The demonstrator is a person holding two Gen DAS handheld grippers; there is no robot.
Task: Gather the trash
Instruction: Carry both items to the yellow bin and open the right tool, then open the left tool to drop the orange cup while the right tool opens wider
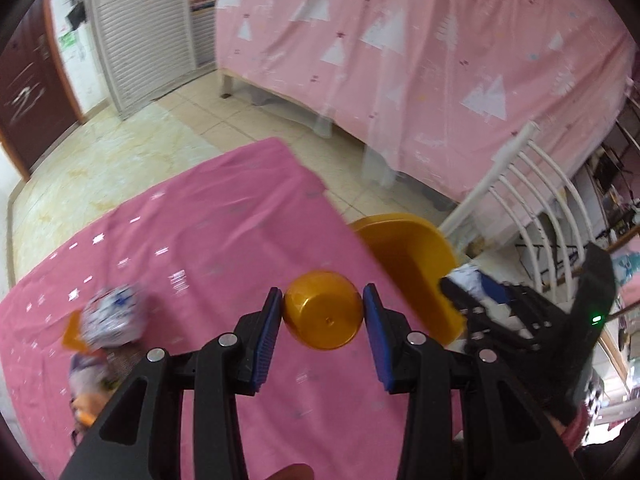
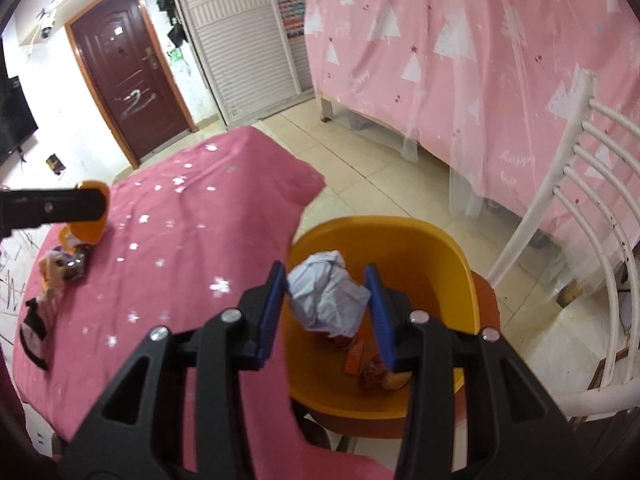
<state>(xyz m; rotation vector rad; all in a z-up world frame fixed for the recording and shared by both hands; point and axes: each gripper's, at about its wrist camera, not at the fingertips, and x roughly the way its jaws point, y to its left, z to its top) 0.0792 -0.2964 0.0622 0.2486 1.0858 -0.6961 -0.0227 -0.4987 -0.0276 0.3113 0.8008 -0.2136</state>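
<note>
Crumpled white paper wad (image 2: 327, 295), light and soft, pinched mid-bulk by right gripper (image 2: 327, 300) over yellow plastic bin (image 2: 460, 264); left gripper (image 1: 323, 314) clamps smooth, slippery orange plastic cup (image 1: 323, 310) across its sides.

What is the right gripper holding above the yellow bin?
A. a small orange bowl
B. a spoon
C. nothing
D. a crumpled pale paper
D: in the right wrist view the right gripper is closed on a crumpled pale paper, over the yellow bin.

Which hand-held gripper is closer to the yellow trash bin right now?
Right. The right hand-held gripper holds crumpled paper over the yellow bin; the left hand-held gripper holds a small orange cup above the table.
</note>
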